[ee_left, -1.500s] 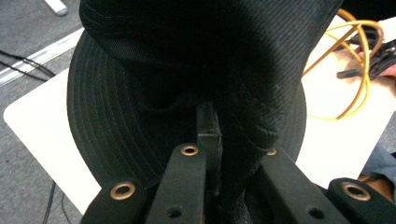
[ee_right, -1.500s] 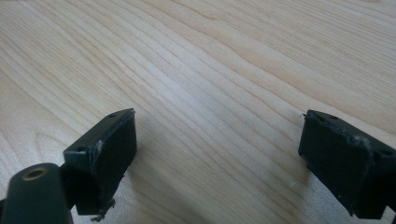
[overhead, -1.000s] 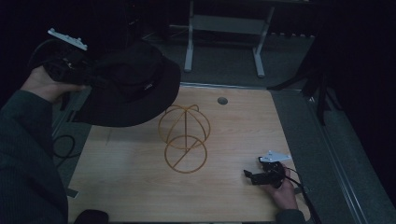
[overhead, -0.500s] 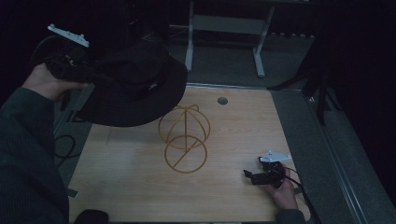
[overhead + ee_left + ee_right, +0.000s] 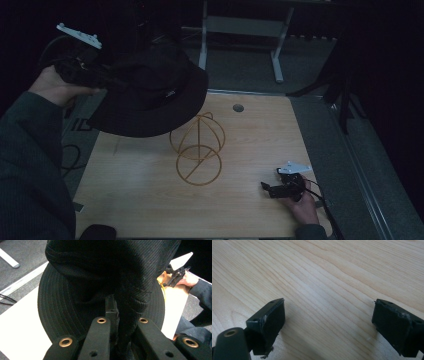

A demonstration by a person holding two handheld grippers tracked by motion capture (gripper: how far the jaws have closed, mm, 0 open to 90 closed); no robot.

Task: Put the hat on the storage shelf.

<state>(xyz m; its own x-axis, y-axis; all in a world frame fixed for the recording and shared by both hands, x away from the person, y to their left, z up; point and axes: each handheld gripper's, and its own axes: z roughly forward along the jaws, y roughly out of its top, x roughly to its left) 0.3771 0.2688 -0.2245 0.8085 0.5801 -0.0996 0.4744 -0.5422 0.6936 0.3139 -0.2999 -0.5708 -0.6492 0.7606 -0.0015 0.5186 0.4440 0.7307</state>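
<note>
A black bucket hat (image 5: pixel 150 95) hangs in the air above the table's far left corner, held by my left gripper (image 5: pixel 107 82), which is shut on its fabric. In the left gripper view the hat (image 5: pixel 100 280) covers most of the picture and my left gripper (image 5: pixel 117 312) pinches a fold of it between the jaws. A gold wire stand (image 5: pixel 197 147), made of a ring base and arched hoops, stands on the wooden table (image 5: pixel 150 200) just right of and below the hat. My right gripper (image 5: pixel 265 187) rests near the front right, open, with bare wood between the jaws (image 5: pixel 328 315).
A round grommet hole (image 5: pixel 238 107) sits near the table's far edge. A metal frame (image 5: pixel 240 30) stands on the grey floor behind the table. Cables (image 5: pixel 70 160) lie off the left edge. The other hand and its gripper (image 5: pixel 178 272) show in the left gripper view.
The hat, held by my left gripper, has shifted slightly toward the right and nearer the wire stand. The right gripper has stayed put.
</note>
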